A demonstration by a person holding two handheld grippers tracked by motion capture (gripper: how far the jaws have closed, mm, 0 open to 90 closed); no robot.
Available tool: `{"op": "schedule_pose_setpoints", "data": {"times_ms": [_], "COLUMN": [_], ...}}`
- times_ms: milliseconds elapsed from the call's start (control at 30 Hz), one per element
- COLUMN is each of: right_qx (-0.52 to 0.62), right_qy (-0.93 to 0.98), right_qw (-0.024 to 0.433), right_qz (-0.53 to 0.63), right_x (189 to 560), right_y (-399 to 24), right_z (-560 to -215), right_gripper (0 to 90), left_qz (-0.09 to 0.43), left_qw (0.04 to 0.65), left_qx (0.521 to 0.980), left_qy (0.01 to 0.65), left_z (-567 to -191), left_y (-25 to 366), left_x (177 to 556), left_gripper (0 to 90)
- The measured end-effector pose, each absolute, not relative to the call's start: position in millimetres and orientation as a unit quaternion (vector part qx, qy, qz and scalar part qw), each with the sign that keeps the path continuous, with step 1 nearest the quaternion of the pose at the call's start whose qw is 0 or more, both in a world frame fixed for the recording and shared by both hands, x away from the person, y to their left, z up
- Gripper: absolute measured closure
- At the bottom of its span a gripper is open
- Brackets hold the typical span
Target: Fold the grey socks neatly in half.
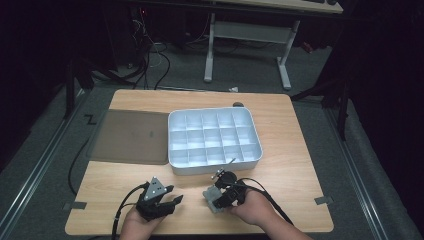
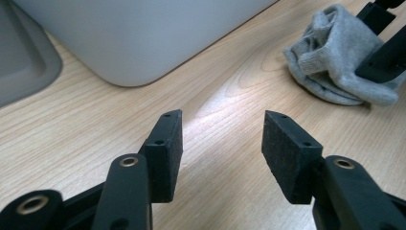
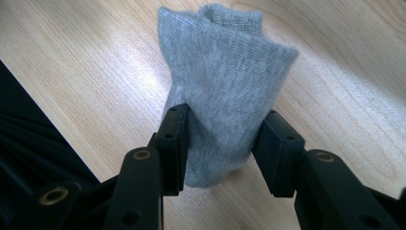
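The step in hand appears to be the pick-up of a rolled grey sock (image 3: 225,91) for placement in the white compartment tray (image 1: 214,136). In the right gripper view, the right gripper (image 3: 221,143) has its two black pads set against opposite flanks of the sock, clamping it; the sock fills the lower centre of that frame, with its folded end toward the upper centre, and its lower part rests on the wooden table (image 3: 72,67). In the high view, the same gripper (image 1: 218,194) lies at lower centre of the frame, just below the near wall of the tray, held in the person's right hand (image 1: 255,209), which enters from the bottom edge and angles toward the upper left. The left gripper (image 2: 221,143) stands with its fingers apart and nothing between them; bare table shows in the gap. In its view the sock (image 2: 335,62) sits at the upper right, well clear of its pads, and the rounded corner of the tray occupies the upper left. In the high view this gripper (image 1: 170,199) is at lower left, pointing right toward the sock. A dark flat lid (image 1: 131,136) lies left of the tray, touching its side. The next move probably calls for lifting the sock clear of the table, carrying it over the tray rim, and lowering it into an empty compartment without loosening the roll.
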State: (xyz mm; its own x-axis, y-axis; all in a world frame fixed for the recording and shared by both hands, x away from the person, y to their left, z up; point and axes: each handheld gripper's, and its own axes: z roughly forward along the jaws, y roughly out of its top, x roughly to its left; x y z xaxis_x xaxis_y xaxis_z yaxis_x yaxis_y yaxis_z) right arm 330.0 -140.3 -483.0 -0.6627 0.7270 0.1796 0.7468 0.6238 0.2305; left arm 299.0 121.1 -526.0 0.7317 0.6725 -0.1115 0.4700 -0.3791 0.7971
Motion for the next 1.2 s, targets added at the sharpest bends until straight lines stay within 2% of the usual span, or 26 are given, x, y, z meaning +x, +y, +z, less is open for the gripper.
{"op": "schedule_pose_setpoints", "data": {"times_ms": [167, 267, 333, 400, 633, 867, 1200], "right_qx": [-0.417, -0.421, -0.42, -0.416, -0.397, -0.382, -0.43], "right_qy": [-0.898, -0.896, -0.898, -0.899, -0.908, -0.916, -0.896], "right_qw": [0.029, 0.032, 0.032, 0.037, 0.024, 0.001, -0.016], "right_qz": [-0.137, -0.135, -0.13, -0.132, -0.134, -0.125, -0.107], "right_x": [330.9, 333.5, 335.7, 337.2, 335.2, 333.2, 334.7], "right_y": [-136.5, -133.4, -131.0, -129.4, -124.9, -132.1, -187.5], "right_z": [-480.0, -481.0, -483.7, -484.5, -482.8, -480.6, -477.1], "right_gripper": [52.3, 44.5, 46.9, 54.4, 69.7, 71.4, 71.4], "left_qz": [0.118, 0.127, 0.125, 0.126, 0.123, 0.124, 0.125], "left_qw": [0.44, 0.43, 0.424, 0.422, 0.421, 0.42, 0.418], "left_qx": [0.817, 0.821, 0.824, 0.826, 0.828, 0.829, 0.83], "left_qy": [0.354, 0.354, 0.354, 0.352, 0.35, 0.347, 0.346], "left_z": [-525.7, -528.2, -530.7, -531.2, -531.8, -531.5, -531.9], "left_y": [126.4, 124.4, 121.6, 119.9, 120.0, 119.7, 119.2], "left_x": [300.2, 301.0, 301.6, 300.9, 300.2, 299.5, 299.3], "left_gripper": [50.0, 50.0, 50.0, 50.0, 50.0, 50.0, 50.2]}}
